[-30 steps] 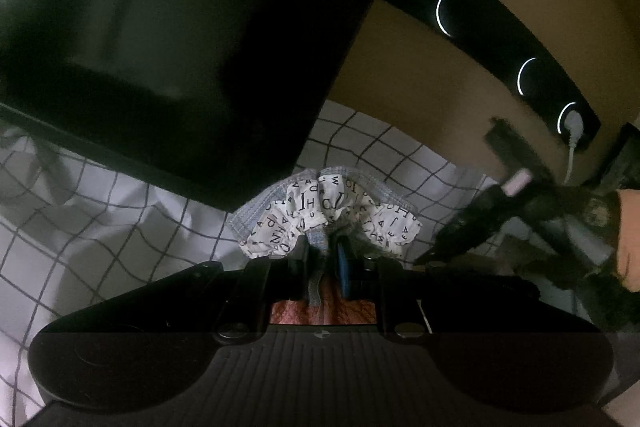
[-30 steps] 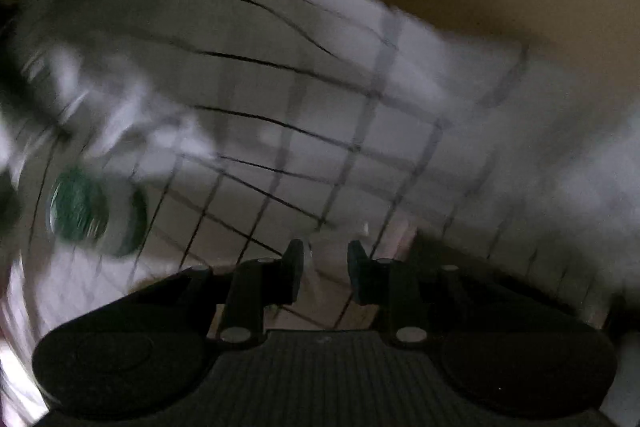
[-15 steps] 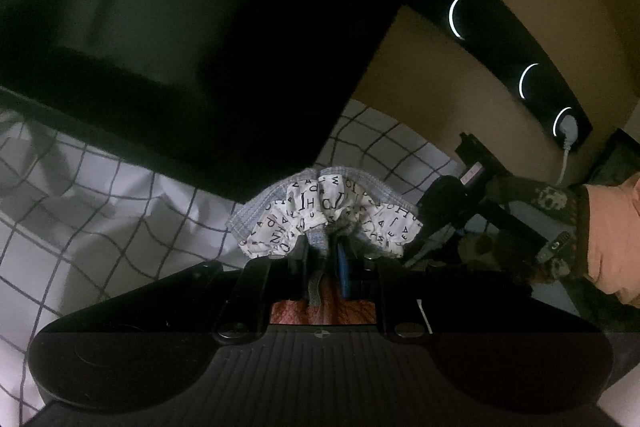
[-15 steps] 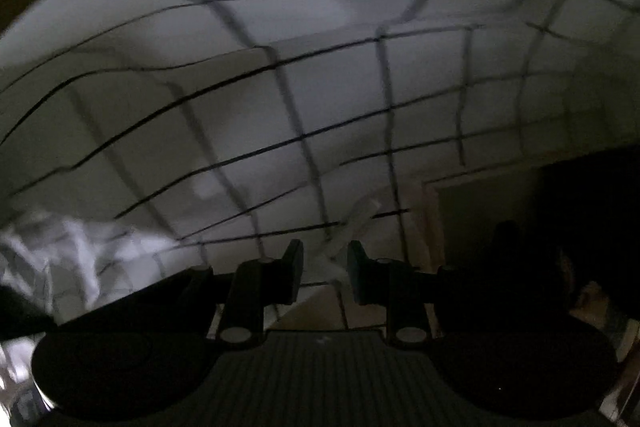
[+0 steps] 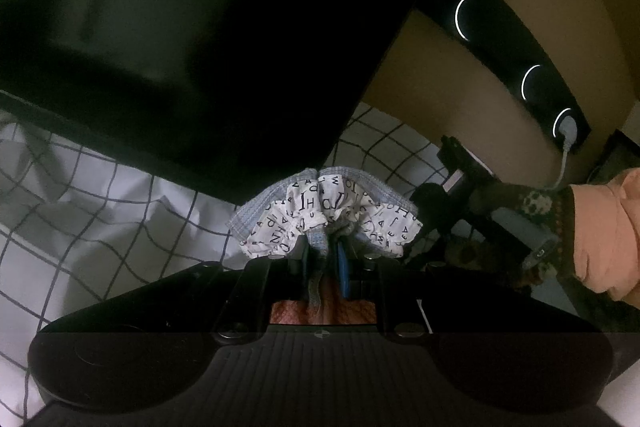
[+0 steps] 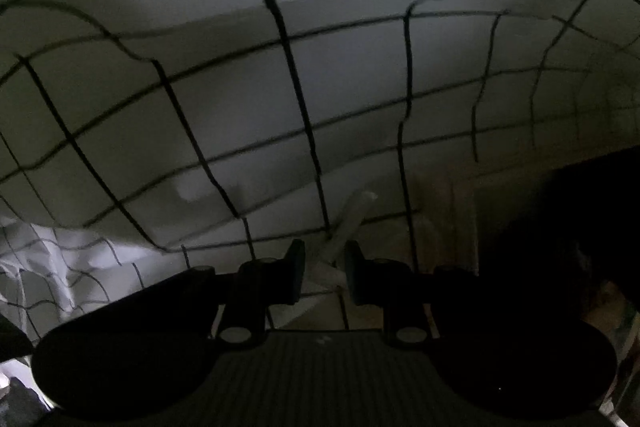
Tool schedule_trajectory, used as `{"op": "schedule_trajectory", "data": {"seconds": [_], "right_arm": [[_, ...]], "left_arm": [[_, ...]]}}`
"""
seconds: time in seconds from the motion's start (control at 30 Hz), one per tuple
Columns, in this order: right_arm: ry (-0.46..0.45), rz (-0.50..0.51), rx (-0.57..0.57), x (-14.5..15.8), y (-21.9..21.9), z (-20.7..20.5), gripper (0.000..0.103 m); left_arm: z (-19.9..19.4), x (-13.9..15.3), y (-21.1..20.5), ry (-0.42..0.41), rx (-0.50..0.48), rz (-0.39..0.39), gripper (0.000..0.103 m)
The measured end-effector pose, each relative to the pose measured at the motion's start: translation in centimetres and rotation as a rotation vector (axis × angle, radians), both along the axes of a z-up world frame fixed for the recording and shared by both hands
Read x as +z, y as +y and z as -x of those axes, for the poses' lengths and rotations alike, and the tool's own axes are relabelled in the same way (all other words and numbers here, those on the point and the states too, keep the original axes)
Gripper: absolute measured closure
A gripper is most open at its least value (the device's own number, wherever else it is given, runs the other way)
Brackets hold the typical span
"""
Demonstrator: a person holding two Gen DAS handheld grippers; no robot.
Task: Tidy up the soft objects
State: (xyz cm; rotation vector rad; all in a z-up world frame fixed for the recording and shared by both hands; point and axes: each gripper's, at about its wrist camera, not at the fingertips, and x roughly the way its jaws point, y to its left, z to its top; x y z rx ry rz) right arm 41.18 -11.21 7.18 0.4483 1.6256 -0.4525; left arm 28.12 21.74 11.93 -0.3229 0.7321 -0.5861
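Observation:
A white cloth printed with black letters and edged in blue-grey (image 5: 332,211) bunches up in front of my left gripper (image 5: 326,259), which is shut on its gathered middle above the checked bedsheet (image 5: 100,227). My right gripper (image 6: 322,267) points down at the same white sheet with dark grid lines (image 6: 240,99). Its jaws are closing on a pale strip of fabric (image 6: 352,215) that runs up from between them. In the left wrist view a gloved hand (image 5: 532,211) with an orange sleeve holds that right gripper at the right edge.
A big black box-like object (image 5: 180,27) looms over the sheet at the upper left. A black wall strip with lit rings (image 5: 532,83) and a plugged-in white cable (image 5: 566,139) runs along the tan wall. Deep shadow fills the right wrist view's lower right.
The right gripper has rolled and sunk closer to the sheet, with the pale strip staying between its jaws. In the left wrist view the gloved hand shifted slightly. The lettered cloth stays gripped.

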Motion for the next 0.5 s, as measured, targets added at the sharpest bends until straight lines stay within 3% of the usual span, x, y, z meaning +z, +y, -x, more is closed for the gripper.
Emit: {"op": "schedule_trajectory", "data": {"seconds": [0.23,0.27,0.5], "right_arm": [[-0.057,0.024,0.151,1.5,1.5,0.8,0.091],[-0.072,0.024,0.172,2.1,1.8,1.0,0.100],[-0.244,0.022,0.269,9.0,3.7,3.2,0.101]], "left_arm": [[-0.2,0.3,-0.4,0.000,0.003,-0.004,0.086],[-0.2,0.5,-0.6,-0.005,-0.001,-0.004,0.086],[0.0,2.0,-3.0,-0.052,-0.041,-0.011,0.086]]}}
